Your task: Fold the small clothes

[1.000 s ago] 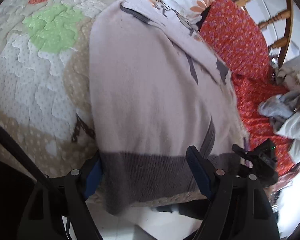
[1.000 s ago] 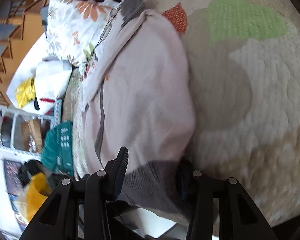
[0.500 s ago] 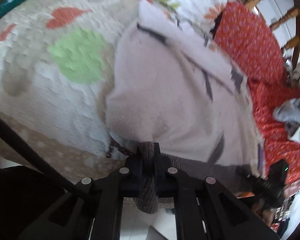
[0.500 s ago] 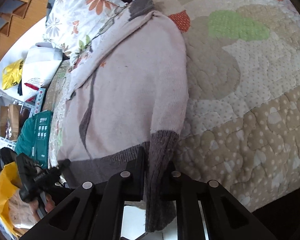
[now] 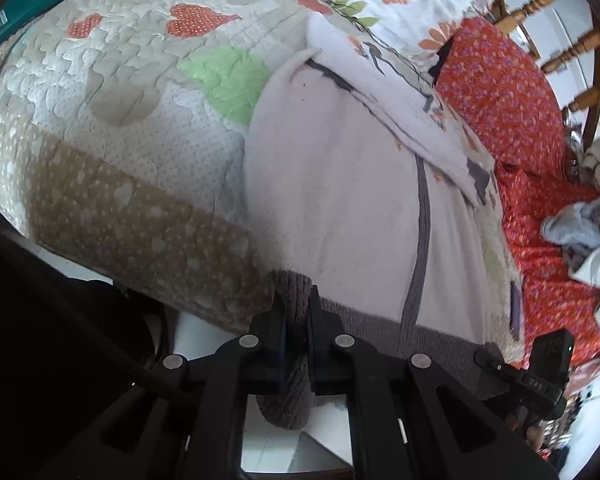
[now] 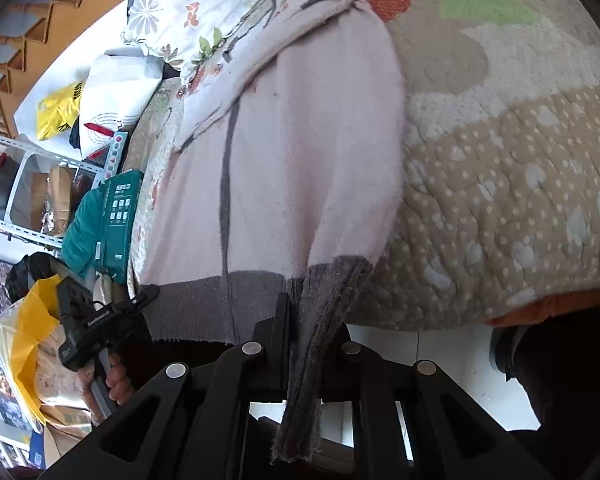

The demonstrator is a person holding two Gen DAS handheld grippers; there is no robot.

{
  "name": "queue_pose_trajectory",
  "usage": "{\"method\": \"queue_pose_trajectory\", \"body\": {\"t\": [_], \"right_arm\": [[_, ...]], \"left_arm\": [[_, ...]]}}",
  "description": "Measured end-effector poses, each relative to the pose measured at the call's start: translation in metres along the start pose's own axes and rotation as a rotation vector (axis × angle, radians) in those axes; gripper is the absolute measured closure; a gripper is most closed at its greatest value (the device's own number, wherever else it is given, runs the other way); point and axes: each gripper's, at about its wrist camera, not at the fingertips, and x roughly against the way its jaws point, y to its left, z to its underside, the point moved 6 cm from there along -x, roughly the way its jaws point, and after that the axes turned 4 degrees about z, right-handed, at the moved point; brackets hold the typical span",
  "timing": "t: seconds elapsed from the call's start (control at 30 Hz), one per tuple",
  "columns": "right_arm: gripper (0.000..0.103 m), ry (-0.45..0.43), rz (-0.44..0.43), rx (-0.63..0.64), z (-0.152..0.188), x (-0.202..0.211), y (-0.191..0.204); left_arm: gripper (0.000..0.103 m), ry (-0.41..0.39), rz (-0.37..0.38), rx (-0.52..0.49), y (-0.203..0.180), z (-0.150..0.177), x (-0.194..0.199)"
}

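Pale-pink knit sweater w/ grey ribbed hem on quilt; both jaws clamped on hem corners.

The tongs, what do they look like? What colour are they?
Both are black plastic. The left tongs have two flat fingers on angled arms with round silver bolts, and a thin black cable runs off to one side. The right tongs look the same, with the same silver bolts. Seen from the right wrist, the left tool has a chunky black body with small white lettering.
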Motion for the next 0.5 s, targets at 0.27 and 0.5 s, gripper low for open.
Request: {"method": "queue_pose_trajectory", "body": {"t": [0.27, 0.5], "right_arm": [[0.093, -0.078, -0.027, 0.084, -0.077, 0.013, 0.046], [0.093, -0.143, -0.043, 0.032, -0.177, 0.002, 0.053]], "left_arm": [[0.096, -0.081, 0.010, -0.032, -0.032, -0.082, 0.001], [0.096, -0.115, 0.005, -0.036, -0.063, -0.170, -0.031]]}}
